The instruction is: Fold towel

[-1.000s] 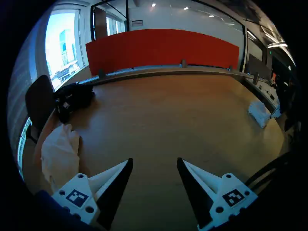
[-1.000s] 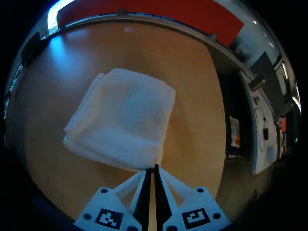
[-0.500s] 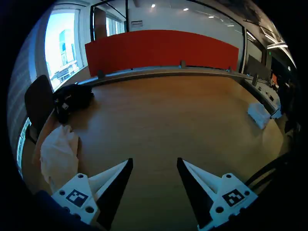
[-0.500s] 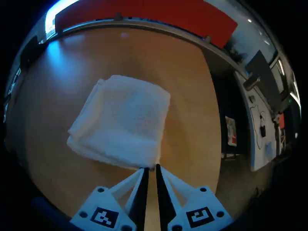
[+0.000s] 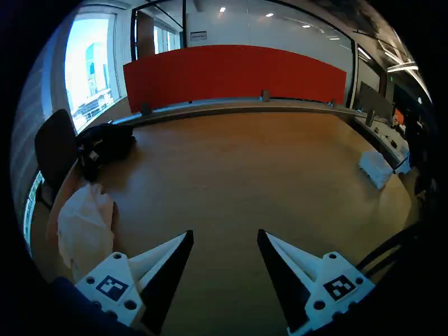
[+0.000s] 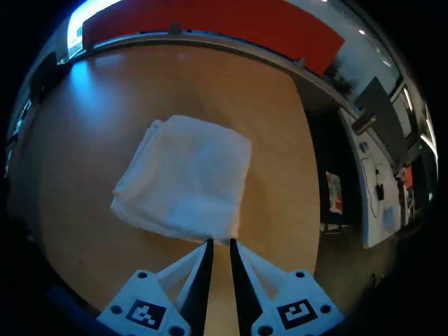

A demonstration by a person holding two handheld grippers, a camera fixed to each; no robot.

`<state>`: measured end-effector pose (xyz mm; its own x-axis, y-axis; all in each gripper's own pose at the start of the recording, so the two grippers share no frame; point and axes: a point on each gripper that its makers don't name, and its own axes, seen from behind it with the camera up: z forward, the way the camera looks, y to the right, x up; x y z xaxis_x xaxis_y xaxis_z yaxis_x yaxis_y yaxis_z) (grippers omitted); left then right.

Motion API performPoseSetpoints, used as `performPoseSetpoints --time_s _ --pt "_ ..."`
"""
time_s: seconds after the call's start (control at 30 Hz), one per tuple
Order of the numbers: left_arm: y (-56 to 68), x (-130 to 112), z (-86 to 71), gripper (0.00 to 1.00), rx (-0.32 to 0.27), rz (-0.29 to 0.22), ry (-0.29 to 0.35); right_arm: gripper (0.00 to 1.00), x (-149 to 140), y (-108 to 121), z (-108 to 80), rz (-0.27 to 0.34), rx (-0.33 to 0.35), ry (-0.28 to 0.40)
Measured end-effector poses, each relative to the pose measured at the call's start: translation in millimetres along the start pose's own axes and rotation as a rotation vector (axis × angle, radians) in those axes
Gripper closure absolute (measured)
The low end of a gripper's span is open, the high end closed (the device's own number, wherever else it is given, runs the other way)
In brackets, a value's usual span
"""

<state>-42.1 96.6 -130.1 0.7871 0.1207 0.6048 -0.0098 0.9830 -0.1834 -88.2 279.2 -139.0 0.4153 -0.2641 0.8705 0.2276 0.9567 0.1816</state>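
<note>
Right gripper view: right claw (image 6: 221,242) narrowly parted at towel (image 6: 185,179) edge, contact unclear | left claw (image 5: 224,232) wide

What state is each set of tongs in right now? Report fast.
Left tongs: wide open, holding nothing.
Right tongs: slightly open, gripping nothing, tips at the near edge of the towel.

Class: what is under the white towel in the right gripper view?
The towel lies folded on the wooden table. Whatever its layers cover cannot be seen.
</note>
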Motion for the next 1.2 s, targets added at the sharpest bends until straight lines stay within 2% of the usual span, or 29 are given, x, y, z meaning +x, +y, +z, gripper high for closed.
performPoseSetpoints --time_s 0.1,0.23,0.37,0.5,0.57,0.87,1.2 --pt "-0.9 -0.3 -0.2 0.16 -0.001 -0.002 0.0 0.68 1.7 -0.7 -2.4 0.004 -0.005 0.007" --pt "-1.5 0.5 -0.5 0.16 -0.003 -0.002 0.003 0.42 4.1 0.6 -5.1 0.008 -0.021 0.017" --pt "-1.9 1.4 -0.8 0.16 -0.005 -0.002 0.008 0.31 6.8 1.8 -7.2 0.011 -0.037 0.032" --pt "-2.6 1.9 -1.0 0.16 -0.006 -0.005 0.01 0.04 10.1 -0.5 -9.8 0.014 -0.04 0.053" --pt "-2.7 2.5 -1.0 0.16 -0.007 -0.006 0.012 0.01 12.7 -1.4 -11.0 0.018 -0.041 0.063" --pt "-2.6 5.3 -1.2 0.16 -0.011 -0.01 0.02 0.01 23.4 -7.0 -17.9 0.029 -0.04 0.112" --pt "-2.4 8.6 -0.9 0.16 -0.013 -0.019 0.026 0.0 53.5 -10.4 -31.3 0.099 -0.065 0.266"
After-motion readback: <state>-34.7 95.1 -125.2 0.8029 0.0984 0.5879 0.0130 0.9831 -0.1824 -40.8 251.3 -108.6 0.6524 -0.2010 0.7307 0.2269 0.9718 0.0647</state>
